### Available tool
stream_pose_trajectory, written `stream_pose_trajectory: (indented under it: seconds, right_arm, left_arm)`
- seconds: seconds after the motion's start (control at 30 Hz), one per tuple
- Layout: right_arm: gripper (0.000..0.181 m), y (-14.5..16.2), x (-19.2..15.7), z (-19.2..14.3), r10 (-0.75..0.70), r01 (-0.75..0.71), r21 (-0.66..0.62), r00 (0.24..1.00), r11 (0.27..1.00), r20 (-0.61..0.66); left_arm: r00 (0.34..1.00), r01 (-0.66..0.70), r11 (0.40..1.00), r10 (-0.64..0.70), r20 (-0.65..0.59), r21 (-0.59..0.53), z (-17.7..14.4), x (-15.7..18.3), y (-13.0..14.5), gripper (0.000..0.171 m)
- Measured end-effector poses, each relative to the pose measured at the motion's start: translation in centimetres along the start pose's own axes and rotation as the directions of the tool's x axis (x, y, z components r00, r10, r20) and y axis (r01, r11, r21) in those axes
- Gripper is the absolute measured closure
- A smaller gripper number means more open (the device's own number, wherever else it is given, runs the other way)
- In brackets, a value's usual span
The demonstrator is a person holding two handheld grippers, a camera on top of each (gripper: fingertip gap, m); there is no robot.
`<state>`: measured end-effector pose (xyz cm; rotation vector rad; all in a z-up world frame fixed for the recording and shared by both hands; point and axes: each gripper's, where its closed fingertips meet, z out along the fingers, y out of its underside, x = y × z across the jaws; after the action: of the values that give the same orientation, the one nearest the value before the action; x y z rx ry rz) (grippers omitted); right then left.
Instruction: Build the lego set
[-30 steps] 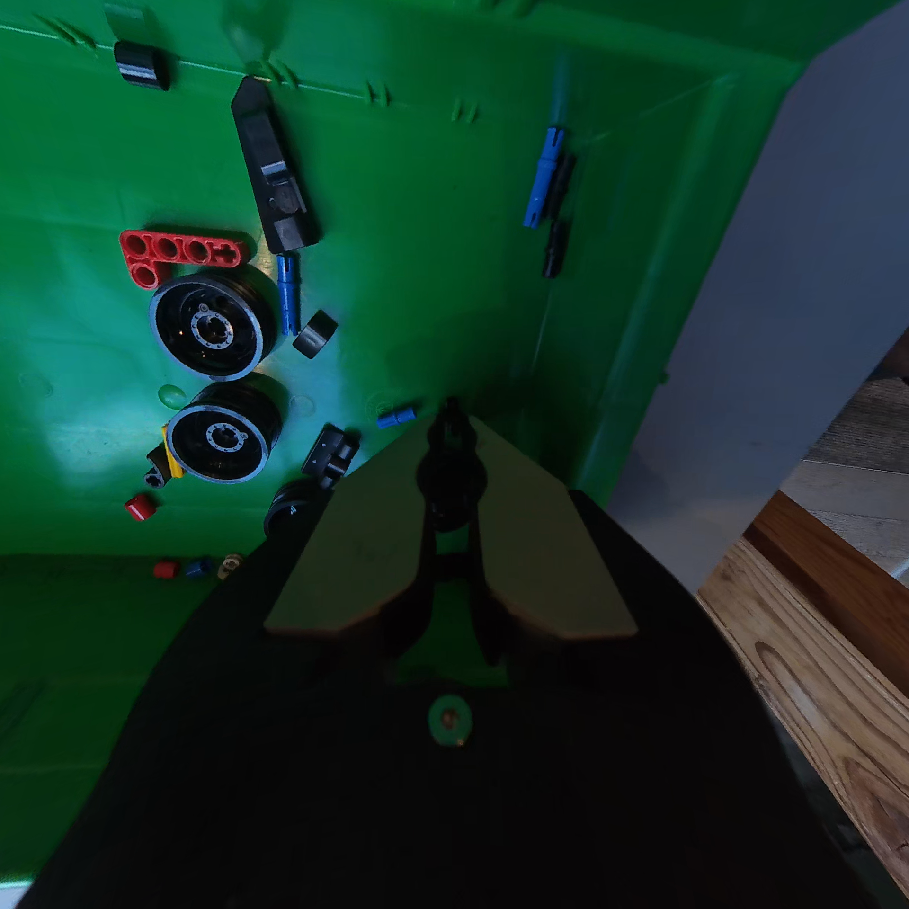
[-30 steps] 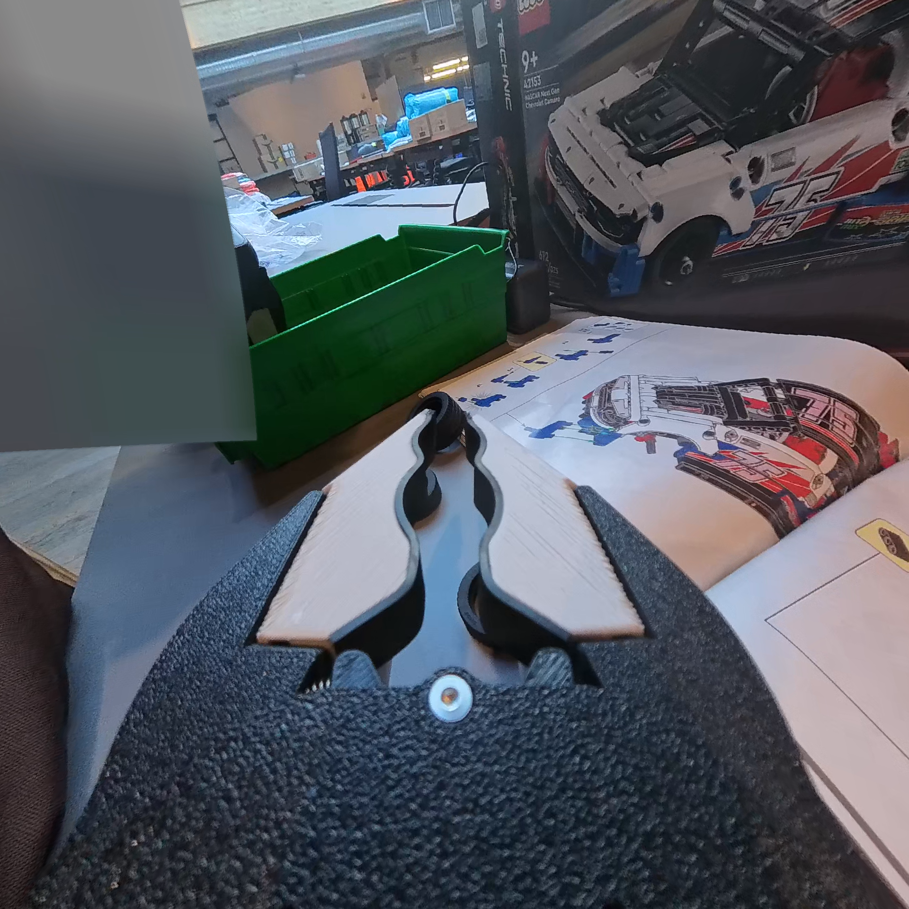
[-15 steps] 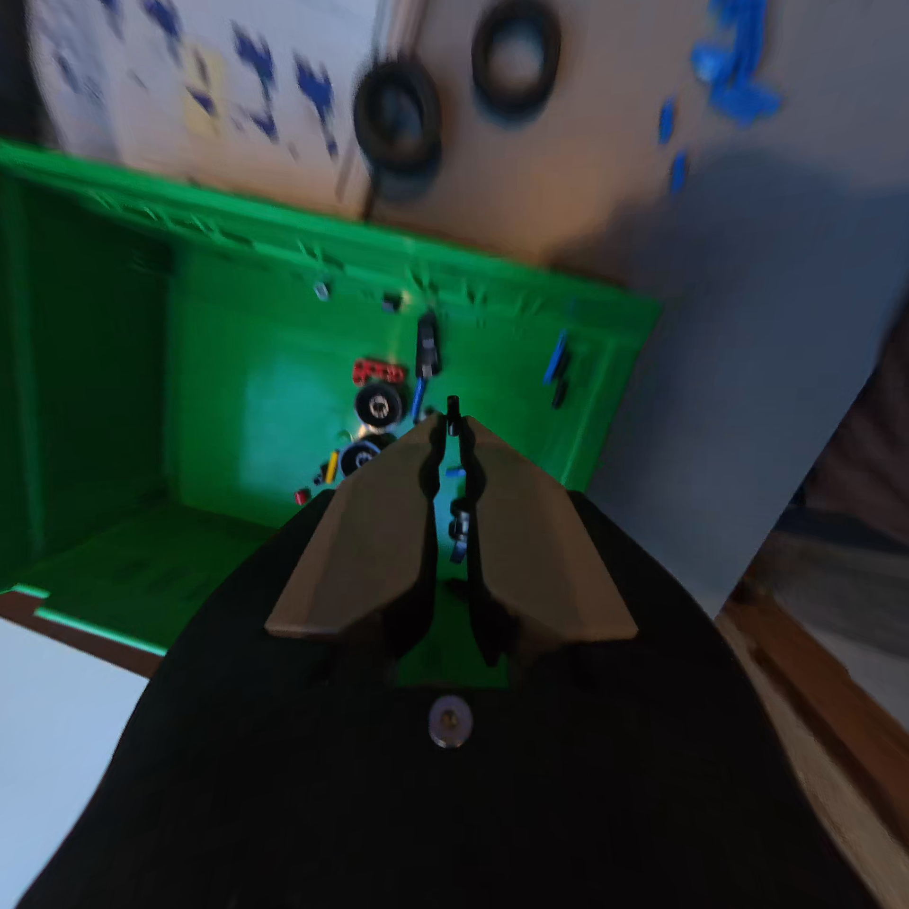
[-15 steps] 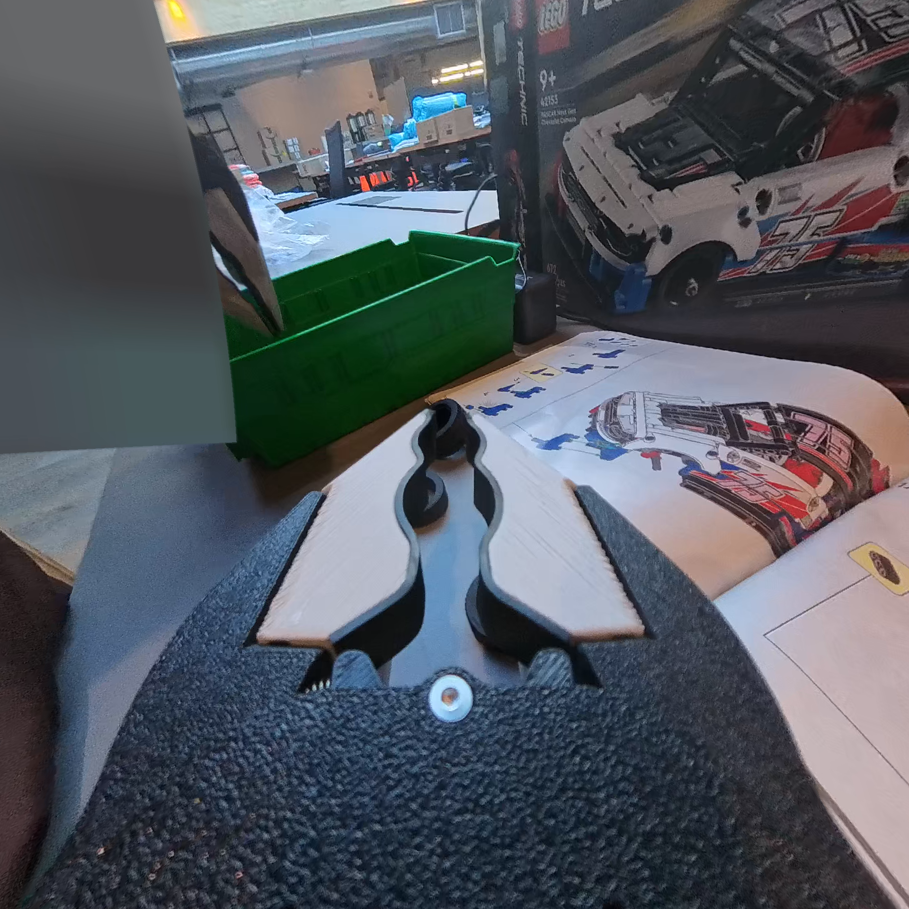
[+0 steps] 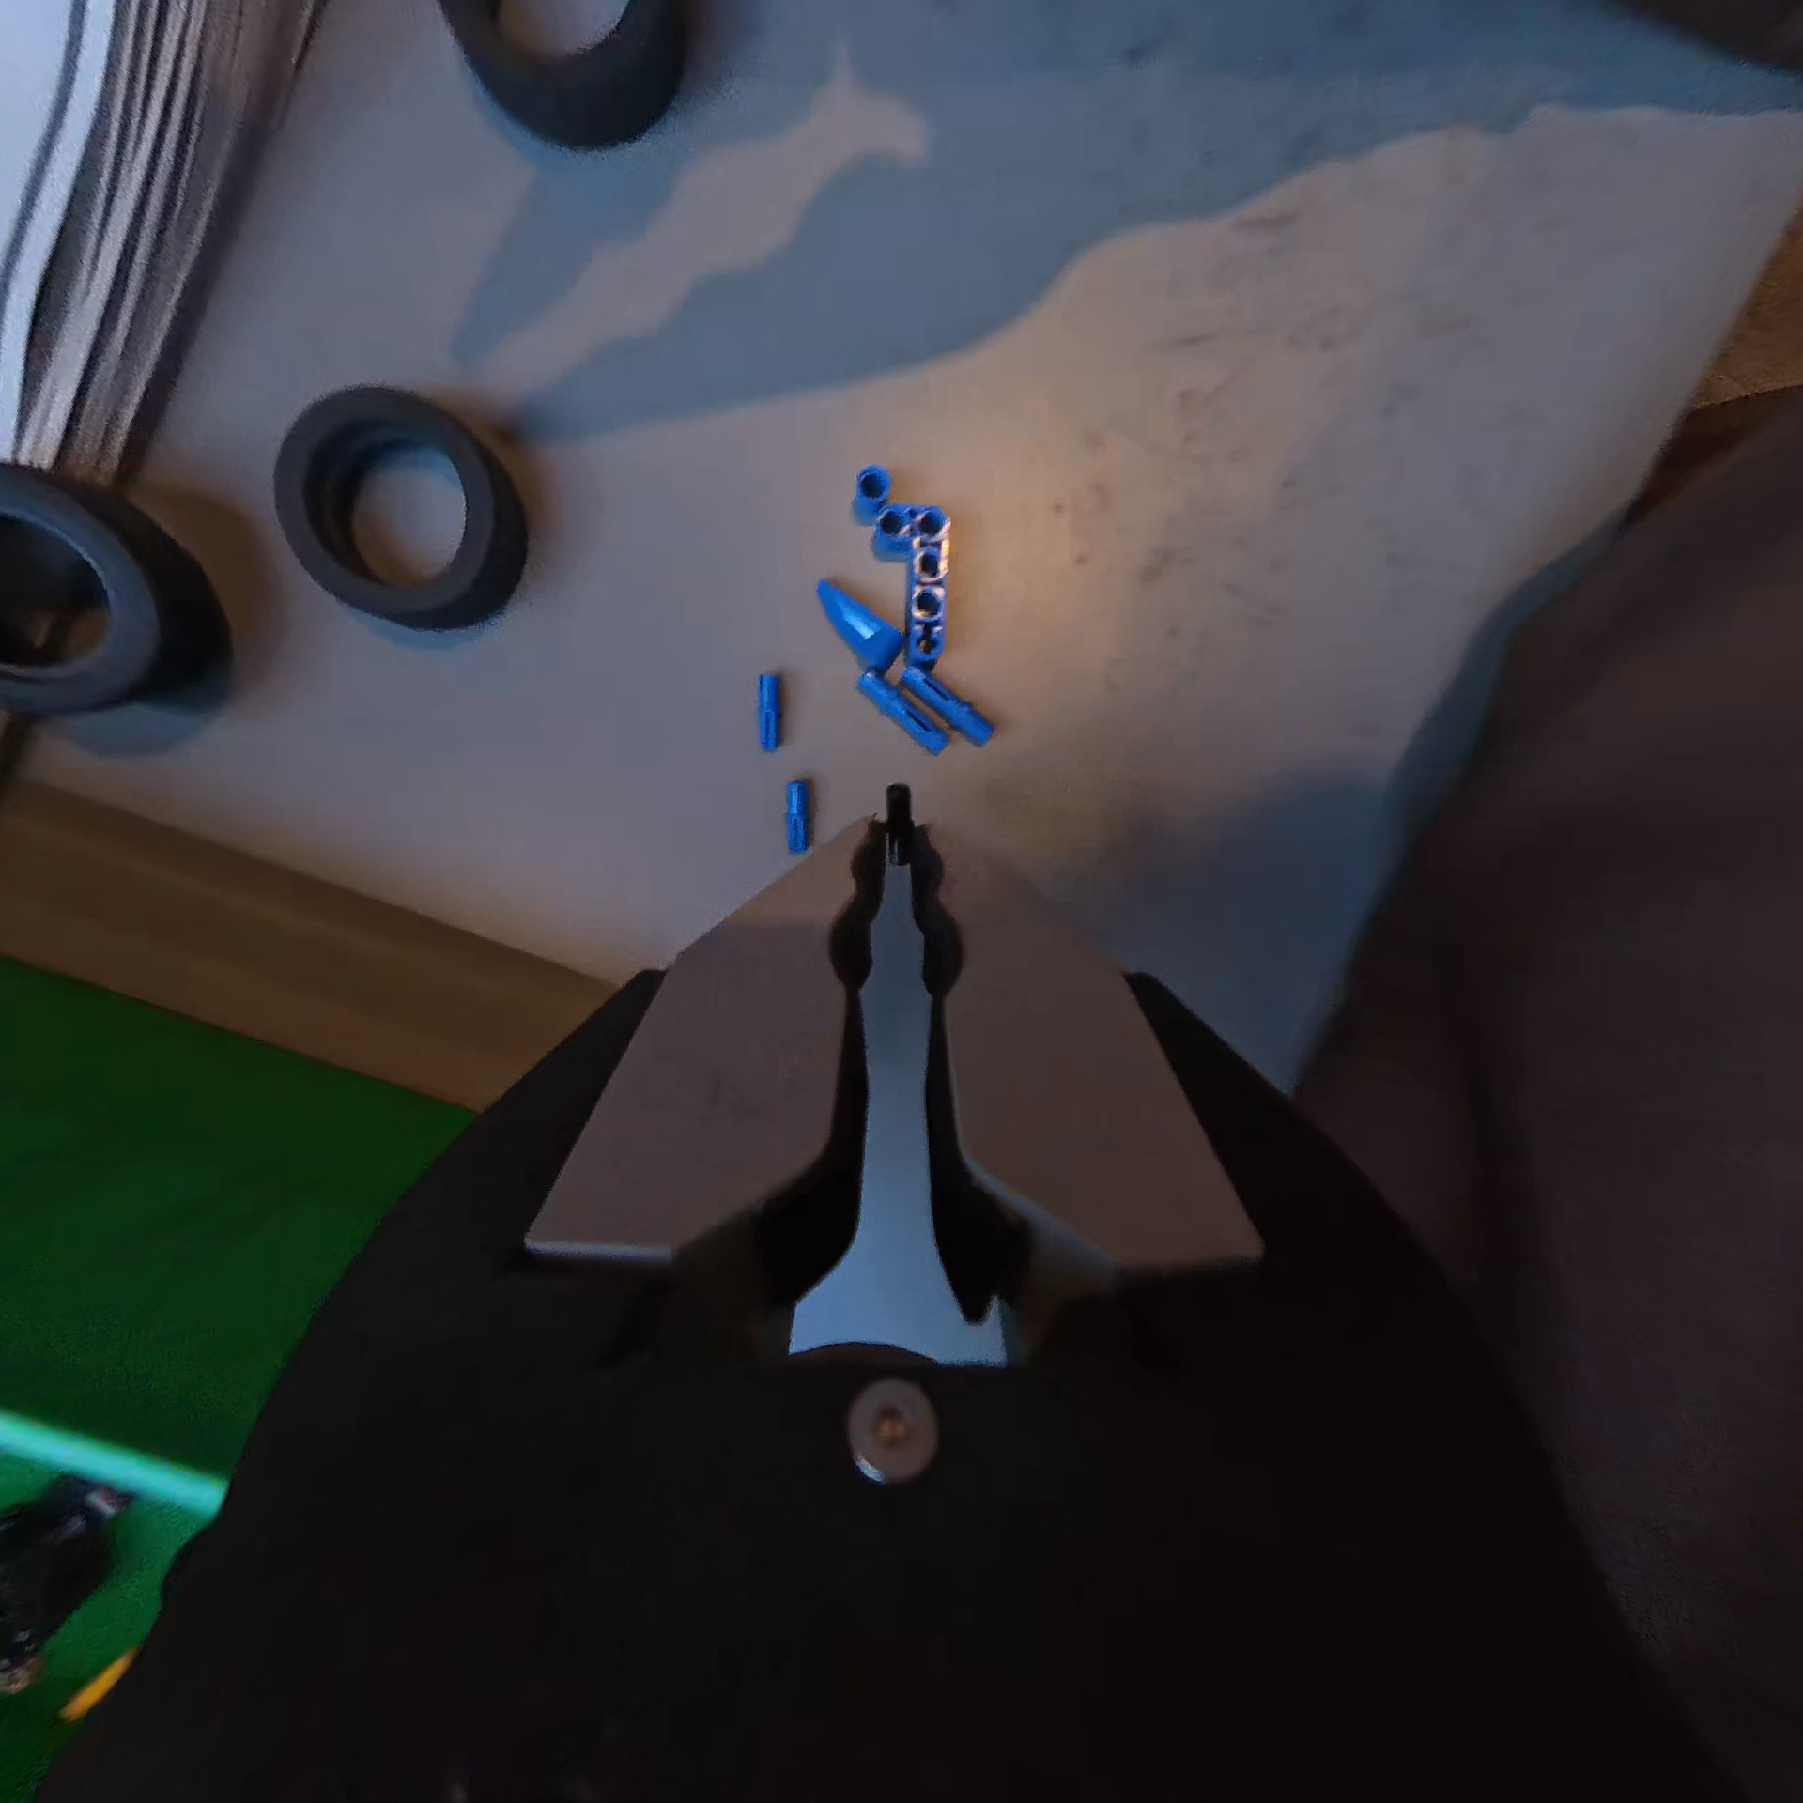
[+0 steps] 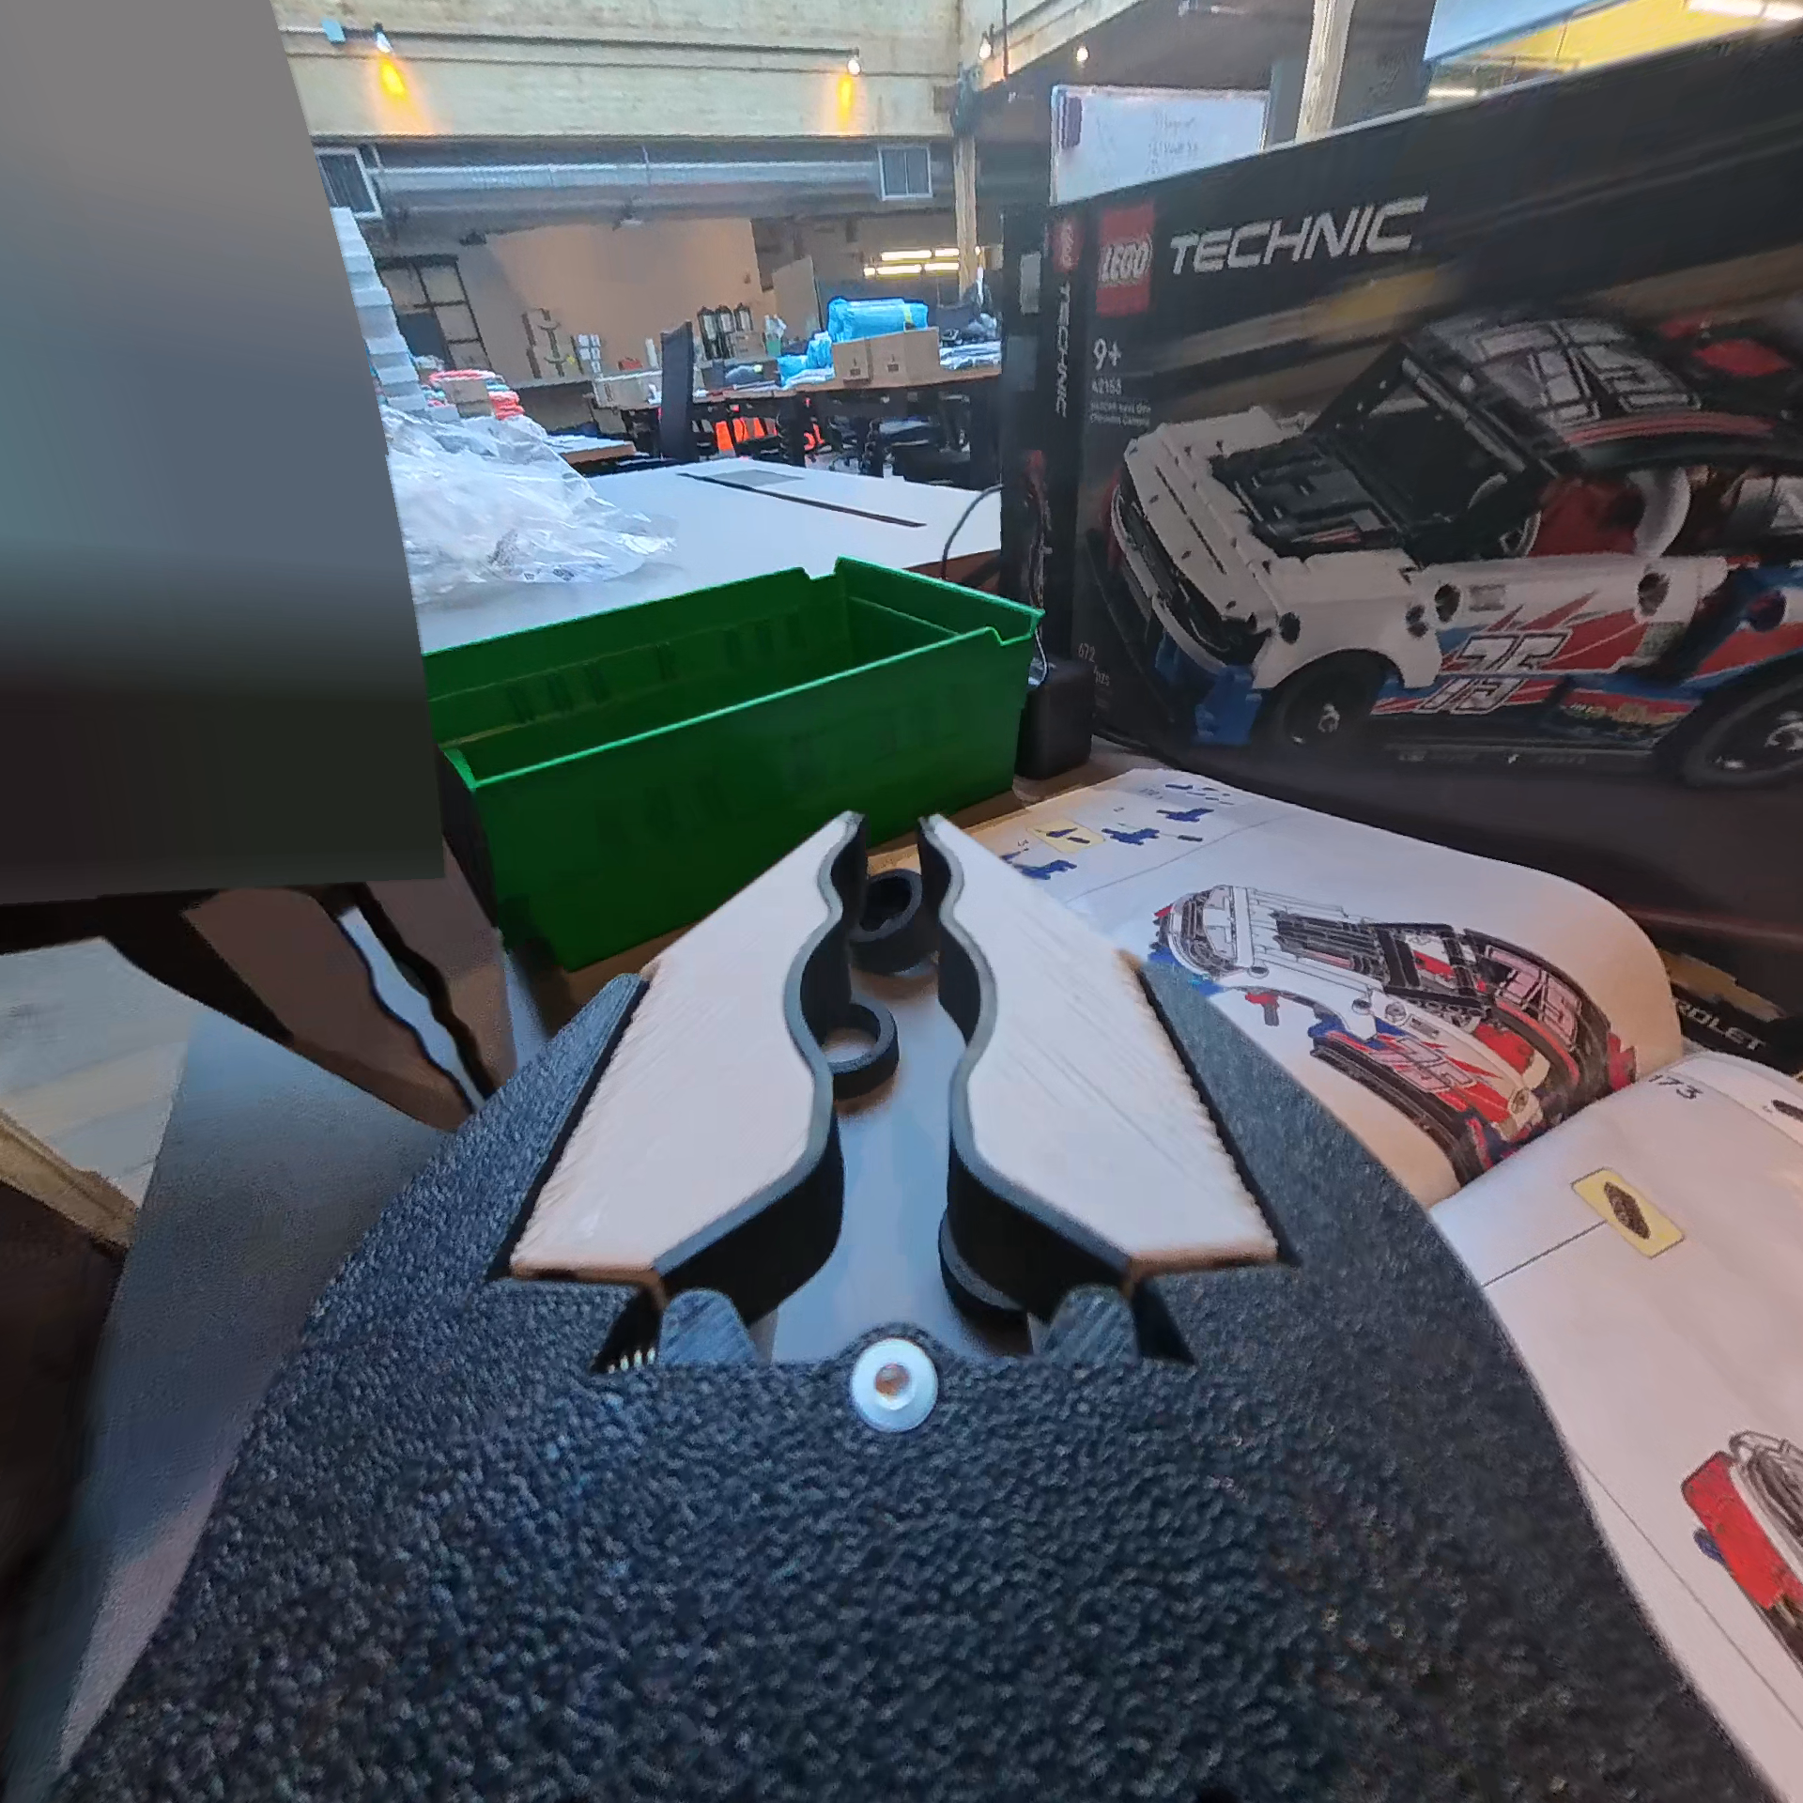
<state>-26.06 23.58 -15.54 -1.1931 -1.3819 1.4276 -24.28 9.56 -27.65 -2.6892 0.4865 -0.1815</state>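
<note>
**Left tool pinching a black pin over the blue parts**

The left tool (image 5: 896,829) is gripping a small black pin (image 5: 896,808) at its tips, hovering over the grey bench (image 5: 1220,410) just beside a cluster of blue Technic pieces (image 5: 912,610). Two blue pins (image 5: 771,712) are lying apart to the left, with black tyres (image 5: 400,507) farther left. The right tool (image 6: 893,839) is standing slightly open and holding nothing, with a black tyre (image 6: 893,912) showing between its fingers, the green bin (image 6: 741,771) and instruction booklet (image 6: 1366,937) lying beyond
</note>
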Motion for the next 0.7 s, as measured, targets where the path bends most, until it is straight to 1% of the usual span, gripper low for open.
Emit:
stream_pose_trajectory:
  seconds: [0.07,0.17,0.2,0.23,0.33,0.4,0.53,0.63,0.7]
  right_arm:
    - [0.171,-0.3,-0.3,-0.1,-0.010,0.010,0.010,1.000,1.000,0.003]
    - [0.171,-0.3,-0.6,0.0,-0.023,0.023,0.004,1.000,1.000,0.008]
    - [0.171,-0.3,-0.7,0.0,-0.028,0.028,0.004,1.000,1.000,0.008]
    - [0.172,-0.4,-0.7,-0.1,-0.035,0.035,0.007,0.999,0.999,0.007]
    - [0.172,-0.5,-0.7,-0.2,-0.055,0.055,0.010,0.998,0.998,-0.005]
    - [0.172,-0.6,-0.7,-0.2,-0.057,0.058,0.014,0.998,0.998,-0.010]
    - [0.172,-0.6,-0.4,-0.3,-0.059,0.059,0.015,0.998,0.998,-0.019]
    - [0.172,-0.6,-0.2,-0.4,-0.063,0.064,0.018,0.998,0.998,-0.031]
    - [0.172,-0.5,0.0,-0.4,-0.063,0.064,0.018,0.997,0.998,-0.039]
  left_arm:
    - [1.000,0.028,1.000,-0.028,0.008,-0.007,0.8,-0.1,0.4,0.170]
    - [0.999,0.034,0.999,-0.034,0.017,-0.031,1.8,-0.3,1.1,0.169]
    - [0.999,0.042,0.999,-0.042,0.009,0.001,1.8,-0.3,0.6,0.167]
    - [0.999,0.055,0.998,-0.055,0.002,0.011,1.7,-0.3,0.4,0.167]
    - [0.998,0.061,0.998,-0.062,0.017,0.011,1.8,-0.7,0.7,0.163]
    - [0.998,0.069,0.997,-0.069,-0.012,0.026,1.7,-0.1,0.8,0.163]
    - [0.996,0.087,0.995,-0.087,0.005,0.055,1.4,0.1,1.3,0.162]
    - [0.992,0.100,0.979,-0.111,0.052,0.175,0.6,0.2,1.2,0.158]
    - [0.983,0.103,0.957,-0.140,0.120,0.272,0.1,-0.4,1.6,0.152]
